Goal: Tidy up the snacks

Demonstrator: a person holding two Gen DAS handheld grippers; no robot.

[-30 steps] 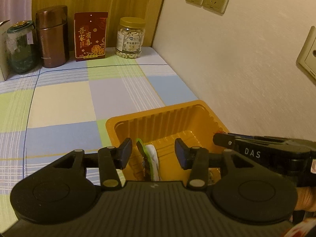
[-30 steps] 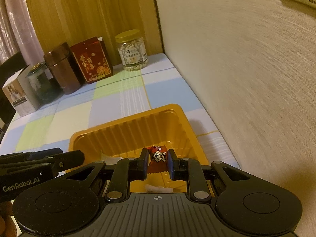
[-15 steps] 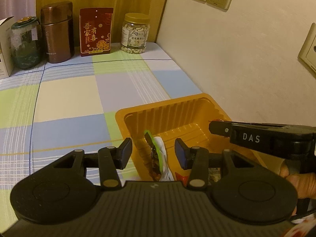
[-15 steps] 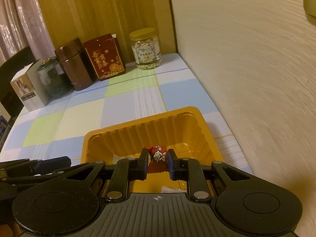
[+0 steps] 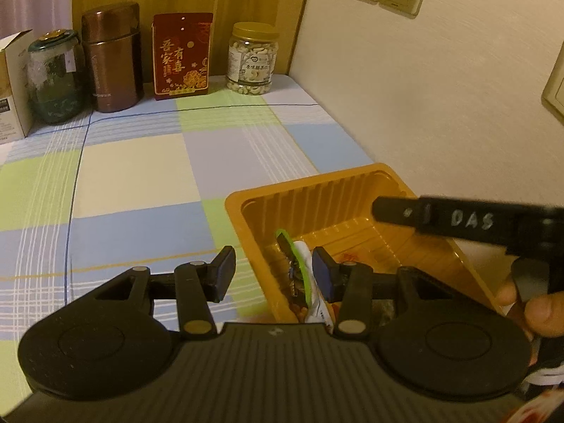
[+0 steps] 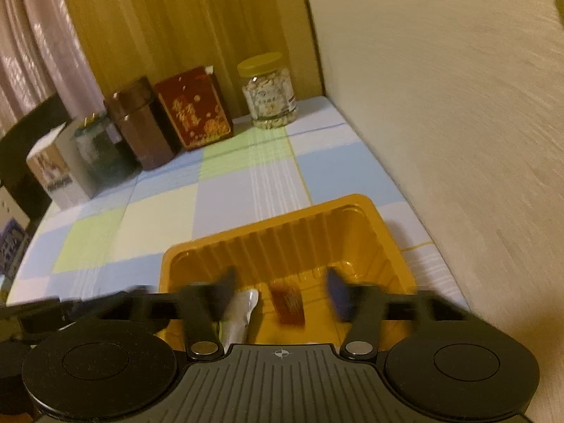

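An orange plastic tray (image 5: pixel 317 183) sits on the checked cloth by the wall. My left gripper (image 5: pixel 271 264) hovers over the tray's near left corner. Its jaws are opening a little, and the pads touch nothing. Below them a green-edged packet (image 5: pixel 298 275) stands in the tray against a white packet (image 5: pixel 319 306). My right gripper (image 6: pixel 280 282) is over the tray (image 6: pixel 268 224) with its jaws opening. A red snack (image 6: pixel 287 301), blurred, lies loose between them beside a silver-white packet (image 6: pixel 241 312). One of the right gripper's fingers (image 5: pixel 440 216) crosses the left wrist view.
Along the back stand a jar of cashews (image 5: pixel 252 60), a red box (image 5: pixel 181 56), a brown canister (image 5: pixel 112 56), a glass jar (image 5: pixel 56 77) and a white carton (image 5: pixel 12 84). The wall runs close along the tray's right side. A hand (image 5: pixel 539 313) holds the right gripper.
The right gripper's jaws, shut on the red snack before, have spread apart and the snack now lies in the tray. The left gripper has hardly moved.
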